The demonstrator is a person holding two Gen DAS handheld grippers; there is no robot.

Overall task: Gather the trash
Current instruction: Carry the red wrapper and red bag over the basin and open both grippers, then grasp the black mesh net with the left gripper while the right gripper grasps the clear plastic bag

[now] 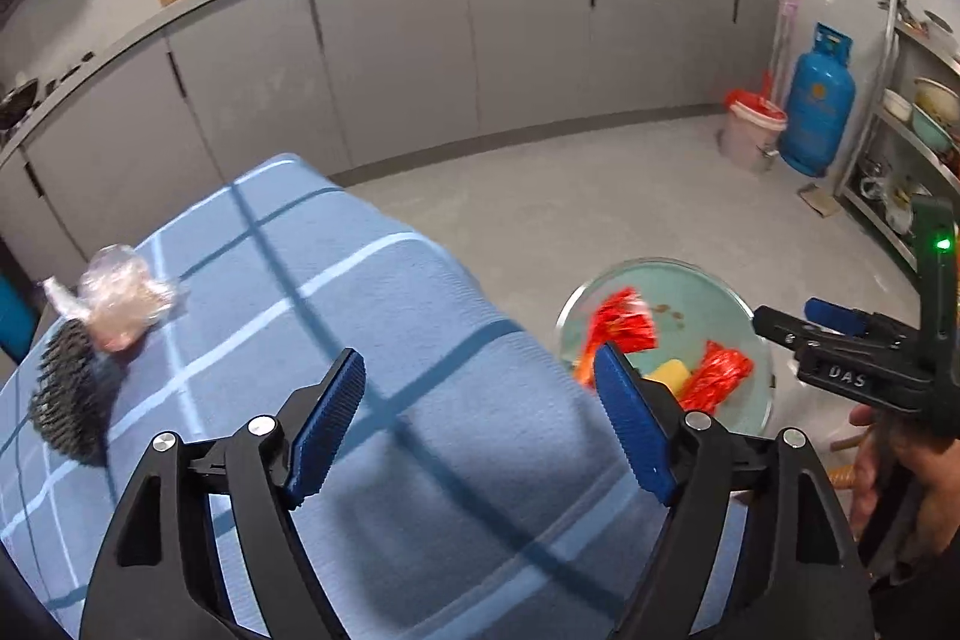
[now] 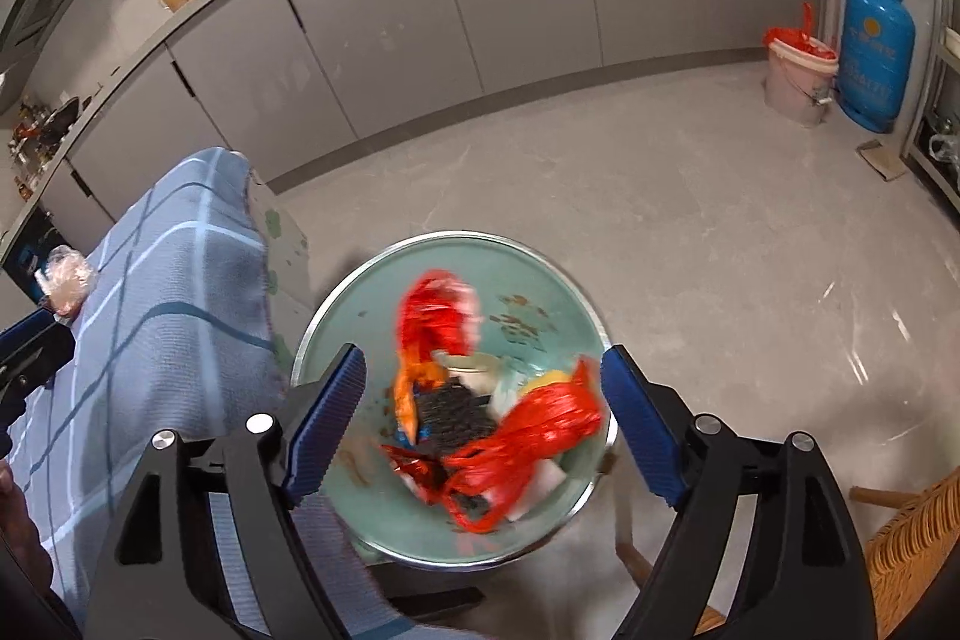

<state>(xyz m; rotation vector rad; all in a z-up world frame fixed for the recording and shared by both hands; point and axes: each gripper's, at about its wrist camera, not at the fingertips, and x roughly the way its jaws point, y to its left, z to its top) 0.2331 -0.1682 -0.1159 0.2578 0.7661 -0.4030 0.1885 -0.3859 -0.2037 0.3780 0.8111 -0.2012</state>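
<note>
Left claw (image 1: 480, 400) spread wide over desk (image 1: 420, 310), nothing between pads. Right claw (image 2: 483, 415) spread too, empty, hanging above bowl (image 2: 540, 280). Bowl sits just beside desk edge, lower; trash inside: red bags (image 2: 540, 430), orange wrapper (image 2: 408, 382), dark scrubber (image 2: 450, 412). On desk, far left: clear wrapper (image 1: 123, 304) touching wire scrubber (image 1: 75, 394), well apart from left claw.

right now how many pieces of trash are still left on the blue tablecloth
2. A crumpled clear plastic wrapper lies near the far left edge of the tablecloth, and a dark scouring pad sits touching it, just nearer the camera. More may lie outside the views.
</note>
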